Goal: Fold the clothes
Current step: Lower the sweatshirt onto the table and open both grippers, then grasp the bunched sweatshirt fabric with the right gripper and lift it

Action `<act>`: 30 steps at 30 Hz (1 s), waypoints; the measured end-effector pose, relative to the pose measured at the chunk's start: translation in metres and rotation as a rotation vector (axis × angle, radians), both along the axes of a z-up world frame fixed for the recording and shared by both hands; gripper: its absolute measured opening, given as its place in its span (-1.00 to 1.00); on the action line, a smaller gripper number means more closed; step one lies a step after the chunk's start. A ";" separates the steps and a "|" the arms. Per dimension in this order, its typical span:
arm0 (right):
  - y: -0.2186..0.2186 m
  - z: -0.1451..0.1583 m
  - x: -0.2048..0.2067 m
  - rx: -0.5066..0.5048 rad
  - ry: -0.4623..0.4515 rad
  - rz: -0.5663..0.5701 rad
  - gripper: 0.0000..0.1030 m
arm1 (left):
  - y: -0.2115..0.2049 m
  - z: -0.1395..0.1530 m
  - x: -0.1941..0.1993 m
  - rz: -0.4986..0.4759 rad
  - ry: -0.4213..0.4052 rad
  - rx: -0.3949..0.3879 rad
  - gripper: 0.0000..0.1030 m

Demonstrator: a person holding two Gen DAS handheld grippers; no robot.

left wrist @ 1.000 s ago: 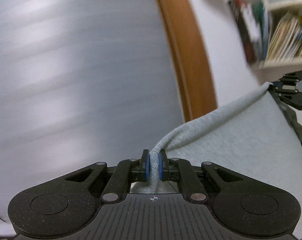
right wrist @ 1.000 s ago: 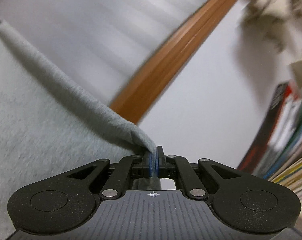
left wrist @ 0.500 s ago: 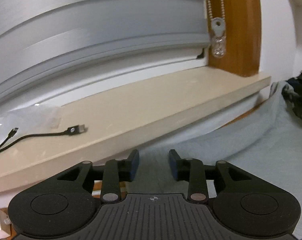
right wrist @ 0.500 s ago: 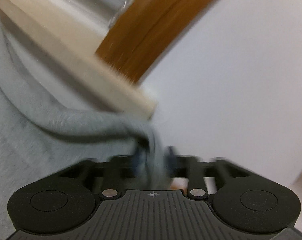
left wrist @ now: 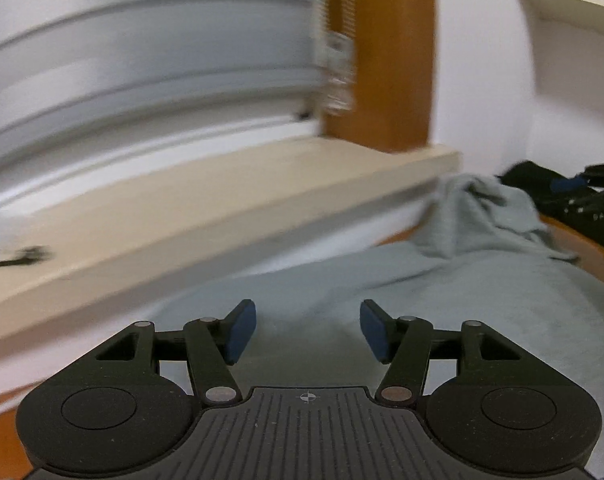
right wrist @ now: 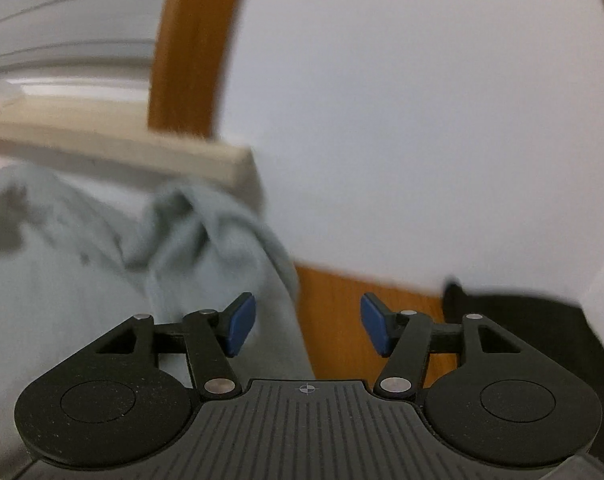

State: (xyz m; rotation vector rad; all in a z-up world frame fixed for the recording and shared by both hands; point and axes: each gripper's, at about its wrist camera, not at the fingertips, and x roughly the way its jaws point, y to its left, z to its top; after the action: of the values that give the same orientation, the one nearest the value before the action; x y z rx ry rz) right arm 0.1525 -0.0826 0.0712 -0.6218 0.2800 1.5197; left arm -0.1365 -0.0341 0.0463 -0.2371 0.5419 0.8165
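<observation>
A light grey garment [left wrist: 442, 280] lies spread on an orange-brown table below a window sill, with a bunched corner at its far right end. My left gripper [left wrist: 308, 330] hovers over the cloth, open, nothing between its blue pads. In the right wrist view the same garment [right wrist: 82, 280] lies at the left with a crumpled corner near the sill's end. My right gripper [right wrist: 308, 328] is open over the cloth's right edge and the bare table [right wrist: 342, 312]. The right gripper [left wrist: 582, 192] also shows at the far right of the left wrist view.
A beige window sill [left wrist: 222, 208] runs along the back with a black cable [left wrist: 26, 258] on it. White blinds [left wrist: 142, 60] and a wooden frame [left wrist: 382, 60] rise above. A white wall [right wrist: 422, 120] stands ahead, a black object [right wrist: 522, 320] at the right, a shelf [left wrist: 574, 4] at top right.
Both grippers held the grey garment up a second ago. They lowered it toward the table and let go; both pairs of fingers have spread wide and the cloth has dropped.
</observation>
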 end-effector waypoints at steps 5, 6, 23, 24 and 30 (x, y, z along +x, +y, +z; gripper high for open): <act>-0.029 -0.031 0.018 -0.100 0.037 0.026 0.35 | -0.006 -0.023 0.031 -0.076 -0.015 -0.049 0.39; -0.031 -0.037 0.019 -0.114 0.044 0.021 0.35 | -0.006 -0.028 0.033 -0.091 -0.018 -0.064 0.39; 0.037 0.055 -0.012 0.296 -0.203 -0.122 -1.00 | -0.046 -0.045 -0.021 0.018 0.017 -0.130 0.39; 0.041 0.054 -0.016 0.293 -0.210 -0.126 -0.99 | -0.047 -0.044 -0.026 0.025 0.018 -0.129 0.41; 0.040 0.039 -0.023 0.198 -0.163 -0.101 -0.35 | -0.045 -0.032 -0.040 0.021 -0.022 -0.107 0.52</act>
State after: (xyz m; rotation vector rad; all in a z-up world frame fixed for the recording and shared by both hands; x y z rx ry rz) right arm 0.1292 -0.0423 0.1099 -0.5616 0.0344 1.3707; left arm -0.1765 -0.0786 0.0139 -0.3505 0.5638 0.8053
